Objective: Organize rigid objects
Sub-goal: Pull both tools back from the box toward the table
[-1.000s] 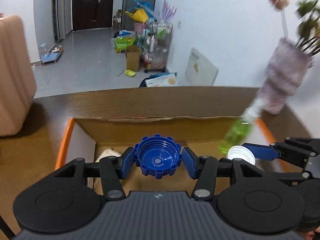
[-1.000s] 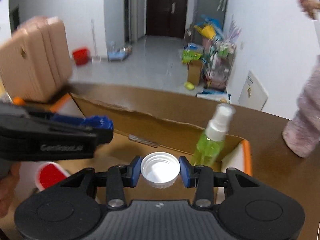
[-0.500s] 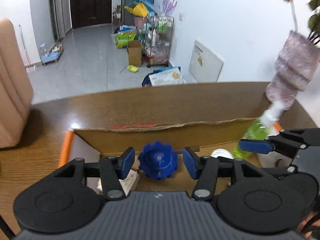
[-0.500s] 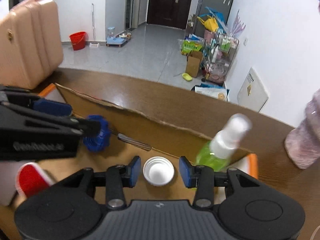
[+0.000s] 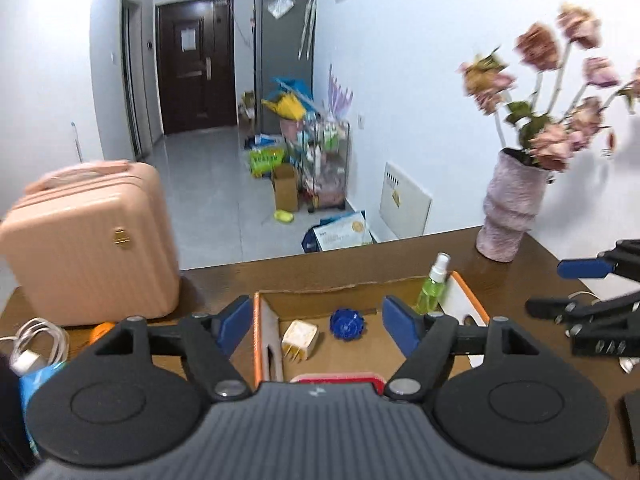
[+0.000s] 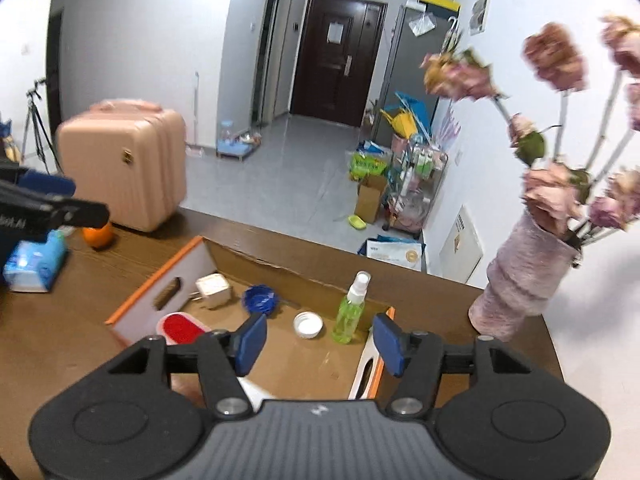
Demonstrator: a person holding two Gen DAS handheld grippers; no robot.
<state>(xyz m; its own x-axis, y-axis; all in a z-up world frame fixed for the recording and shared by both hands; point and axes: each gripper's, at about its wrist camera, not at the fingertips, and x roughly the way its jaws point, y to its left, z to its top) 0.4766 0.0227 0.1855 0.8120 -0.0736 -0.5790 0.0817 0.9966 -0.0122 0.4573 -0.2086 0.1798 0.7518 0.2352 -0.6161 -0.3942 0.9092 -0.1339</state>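
Opening with nothing between their pads, the left tool [image 5: 316, 322] and the right tool [image 6: 318, 342] both hang above the cardboard box [image 6: 160, 280] that sits toward the counter's [image 6: 72, 320] far edge. Inside it lie the blue cap [image 6: 261, 299] and white cap [image 6: 307, 324], apart on the box floor beside a charger plug [image 6: 213, 290] and an upright spray bottle [image 6: 351, 308]. Both caps look light, stiff and hard plastic; I would pinch each across its ribbed rim, since the smooth top would likely slip.
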